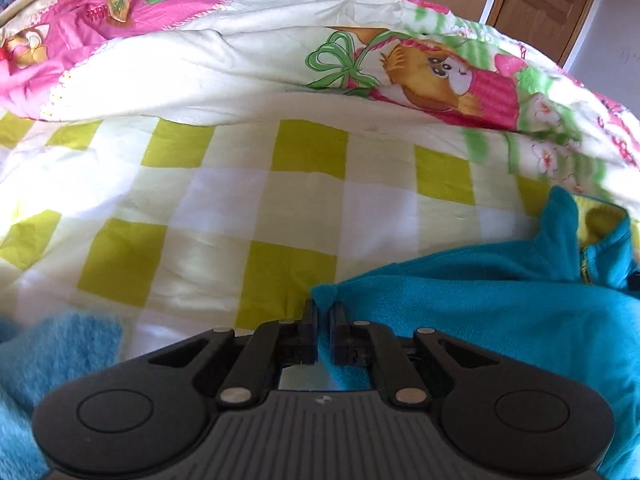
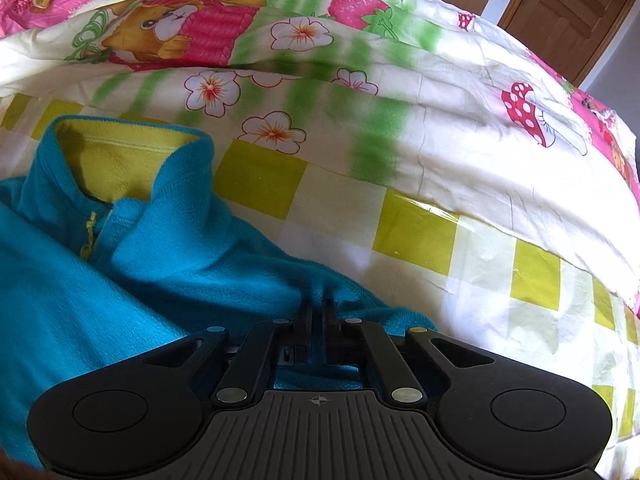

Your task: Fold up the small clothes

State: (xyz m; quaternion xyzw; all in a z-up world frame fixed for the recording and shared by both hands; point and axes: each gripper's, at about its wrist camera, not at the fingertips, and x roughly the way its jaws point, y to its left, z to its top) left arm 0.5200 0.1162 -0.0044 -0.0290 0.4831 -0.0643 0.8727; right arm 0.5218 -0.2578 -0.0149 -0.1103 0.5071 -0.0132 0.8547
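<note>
A small teal fleece jacket (image 1: pixel 500 292) with a yellow-lined collar (image 2: pixel 120 160) and a yellow zip lies on a bed sheet of yellow and white squares (image 1: pixel 224 216). My left gripper (image 1: pixel 324 306) is shut on the jacket's left corner, a tuft of fleece sticking up between the fingers. In the right wrist view the jacket (image 2: pixel 80 300) spreads to the left, and my right gripper (image 2: pixel 319 304) is shut on a fold of its right edge. Both grippers sit low, near the sheet.
A bunched quilt (image 1: pixel 280 68) printed with cartoon animals, flowers and pink patches rises just behind the jacket. A fuzzy light blue cloth (image 1: pixel 52 356) lies at the lower left. Wooden wardrobe doors (image 2: pixel 568 12) stand beyond the bed.
</note>
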